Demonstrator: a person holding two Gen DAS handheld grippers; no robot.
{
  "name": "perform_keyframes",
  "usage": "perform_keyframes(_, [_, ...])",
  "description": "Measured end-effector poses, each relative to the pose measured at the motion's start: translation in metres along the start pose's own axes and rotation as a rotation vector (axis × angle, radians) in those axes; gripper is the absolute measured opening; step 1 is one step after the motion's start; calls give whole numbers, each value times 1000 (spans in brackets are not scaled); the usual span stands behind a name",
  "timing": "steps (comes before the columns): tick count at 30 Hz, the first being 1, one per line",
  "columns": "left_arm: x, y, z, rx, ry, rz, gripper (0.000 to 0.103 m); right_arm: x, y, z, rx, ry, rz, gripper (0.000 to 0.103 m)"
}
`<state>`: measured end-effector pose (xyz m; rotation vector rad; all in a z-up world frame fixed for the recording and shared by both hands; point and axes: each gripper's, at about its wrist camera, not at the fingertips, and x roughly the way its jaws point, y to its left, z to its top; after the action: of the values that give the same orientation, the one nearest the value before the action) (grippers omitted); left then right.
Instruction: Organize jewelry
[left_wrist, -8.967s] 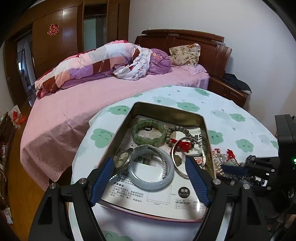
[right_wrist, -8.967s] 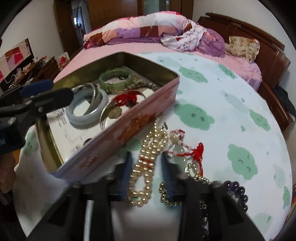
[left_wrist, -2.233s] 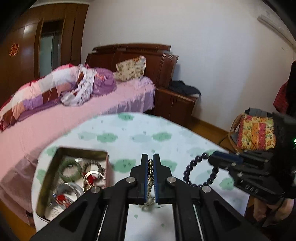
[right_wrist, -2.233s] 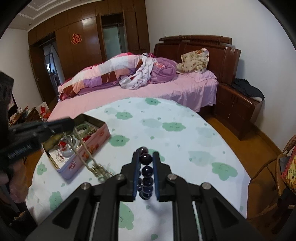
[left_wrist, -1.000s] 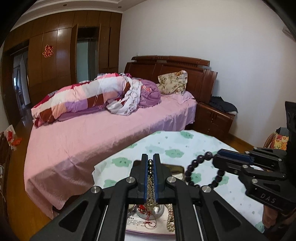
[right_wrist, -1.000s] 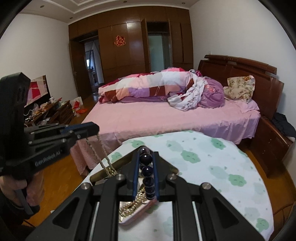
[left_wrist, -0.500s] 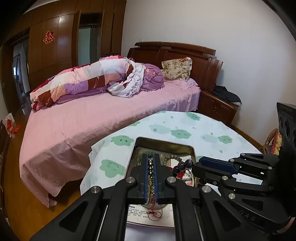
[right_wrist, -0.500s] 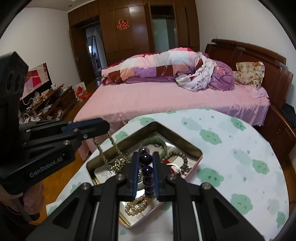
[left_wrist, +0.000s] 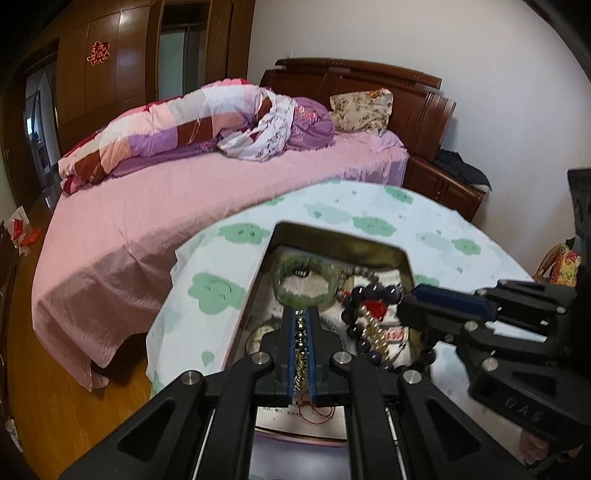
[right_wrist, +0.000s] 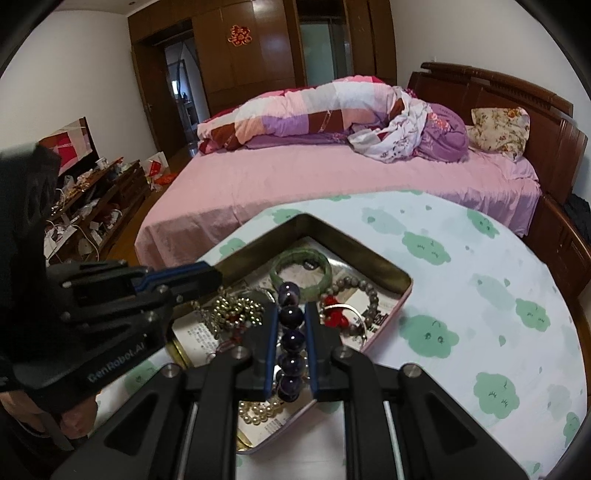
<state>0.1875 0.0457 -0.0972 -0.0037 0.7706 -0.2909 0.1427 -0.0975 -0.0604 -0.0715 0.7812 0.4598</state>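
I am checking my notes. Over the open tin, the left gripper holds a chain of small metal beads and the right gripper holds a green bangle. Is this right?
Not quite. The right gripper is shut on a string of dark purple beads, as the right wrist view shows. The green bangle lies loose in the tin. The left gripper does hold the chain of small metal beads.

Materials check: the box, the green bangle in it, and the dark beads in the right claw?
Rectangular pink box: looks like thin tin, with a shiny brassy inner wall and rolled rim. Green segmented bangle: translucent and mottled, jade-like stone, possibly glass. Dark purple round-bead bracelet held in the right claw: glossy, with sharp highlights, likely polished stone or glass; the frames cannot settle which.
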Motion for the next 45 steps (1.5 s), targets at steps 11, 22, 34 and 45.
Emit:
perform_keyframes(11, [14, 3, -13, -2, 34, 9, 4, 11, -5, -7, 8, 33, -5, 16])
perform_keyframes(22, [-4, -3, -9, 9, 33, 82, 34, -4, -4, -9, 11, 4, -14, 45])
perform_keyframes(34, [-85, 5, -6, -64, -193, 114, 81, -67, 2, -11, 46, -133, -49, 72])
perform_keyframes(45, [-100, 4, -7, -65, -211, 123, 81, -77, 4, -10, 45, -162, -43, 72])
